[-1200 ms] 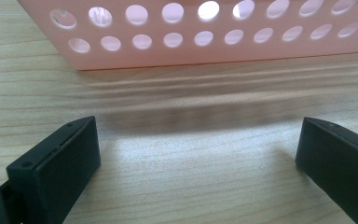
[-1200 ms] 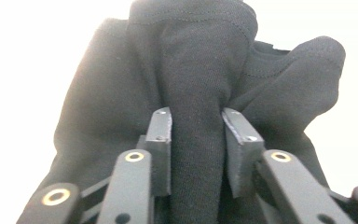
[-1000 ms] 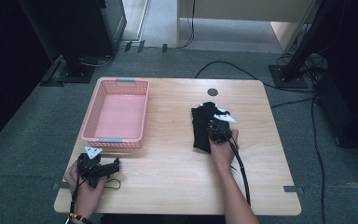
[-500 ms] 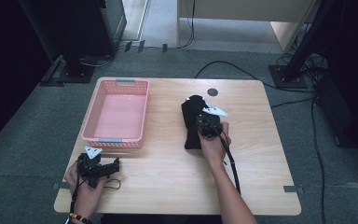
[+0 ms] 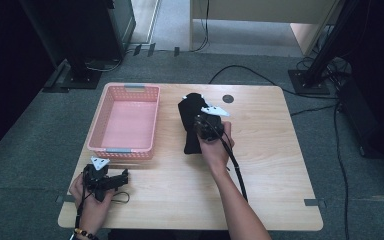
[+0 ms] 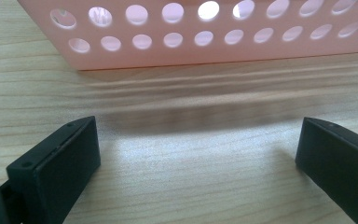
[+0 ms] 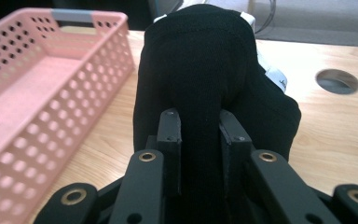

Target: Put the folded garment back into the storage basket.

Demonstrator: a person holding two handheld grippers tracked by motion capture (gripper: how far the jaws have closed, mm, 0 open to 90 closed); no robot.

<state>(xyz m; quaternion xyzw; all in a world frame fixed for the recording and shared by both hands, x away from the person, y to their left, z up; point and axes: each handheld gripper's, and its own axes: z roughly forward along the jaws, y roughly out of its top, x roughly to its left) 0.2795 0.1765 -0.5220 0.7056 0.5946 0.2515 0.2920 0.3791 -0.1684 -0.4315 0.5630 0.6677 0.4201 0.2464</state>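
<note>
High view: the right gripper [image 5: 206, 125] sits mid-table on a black cloth [image 5: 190, 135], just right of the pink basket [image 5: 125, 150]. Right gripper view: both jaws are closed on a raised fold of the cloth [image 7: 200, 70], pinched between them; the basket [image 7: 51, 88] lies to the left, a round hole [image 7: 338, 80] in the table [image 7: 335, 130] to the right. The left gripper [image 5: 117, 179] rests at the near left table corner, held in the left hand [image 5: 92, 200]. Left gripper view: its jaws stand wide apart over bare wood [image 6: 191, 172], facing the basket wall [image 6: 214, 42].
</note>
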